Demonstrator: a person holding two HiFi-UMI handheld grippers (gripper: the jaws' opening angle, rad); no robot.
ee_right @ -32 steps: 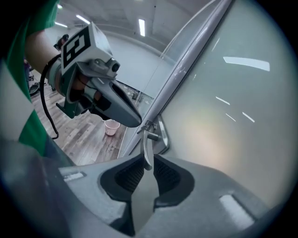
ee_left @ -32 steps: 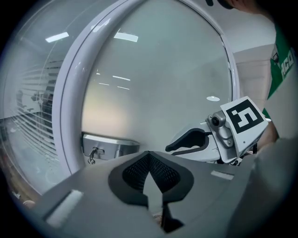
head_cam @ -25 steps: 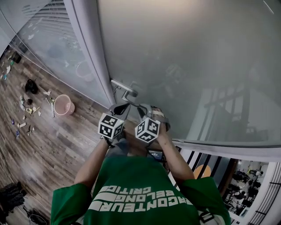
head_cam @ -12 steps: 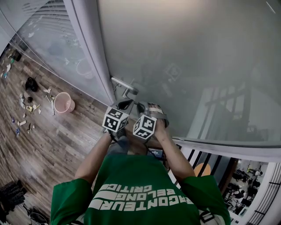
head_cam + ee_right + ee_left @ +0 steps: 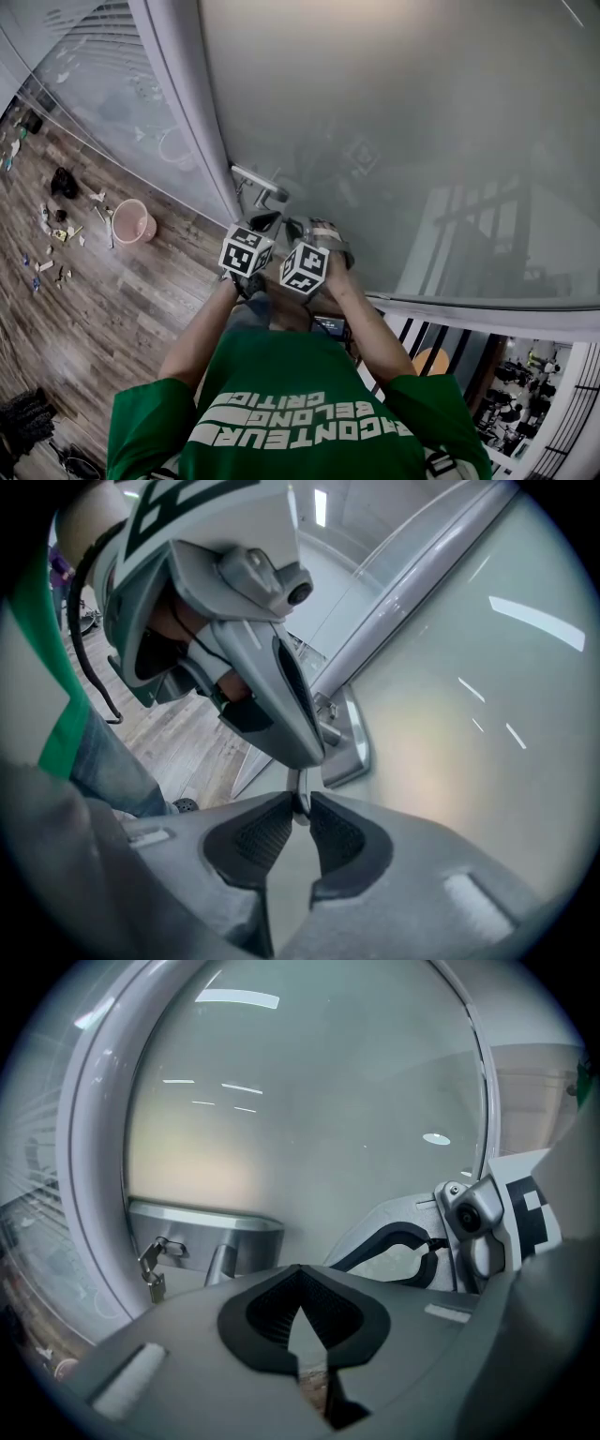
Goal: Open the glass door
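The frosted glass door (image 5: 403,122) fills the head view, with its metal lever handle (image 5: 256,182) near the grey frame (image 5: 192,112). Both grippers are side by side just below the handle. My right gripper (image 5: 298,228) (image 5: 300,806) is shut on the thin end of the handle lever (image 5: 299,786), which shows between its pads. My left gripper (image 5: 265,222) (image 5: 300,1290) is shut with nothing in it, close beside the right one and below the handle's plate (image 5: 208,1229). A key (image 5: 153,1267) hangs in the lock at the plate's left.
A pink bucket (image 5: 131,222) and scattered bits (image 5: 54,230) lie on the wood floor (image 5: 112,300) to the left. A glass wall panel (image 5: 103,103) adjoins the door frame. Railings (image 5: 441,352) show at the lower right behind the person.
Both grippers have moved up toward the handle, and the left one has drawn in beside the right. The right jaws now hold the lever's end.
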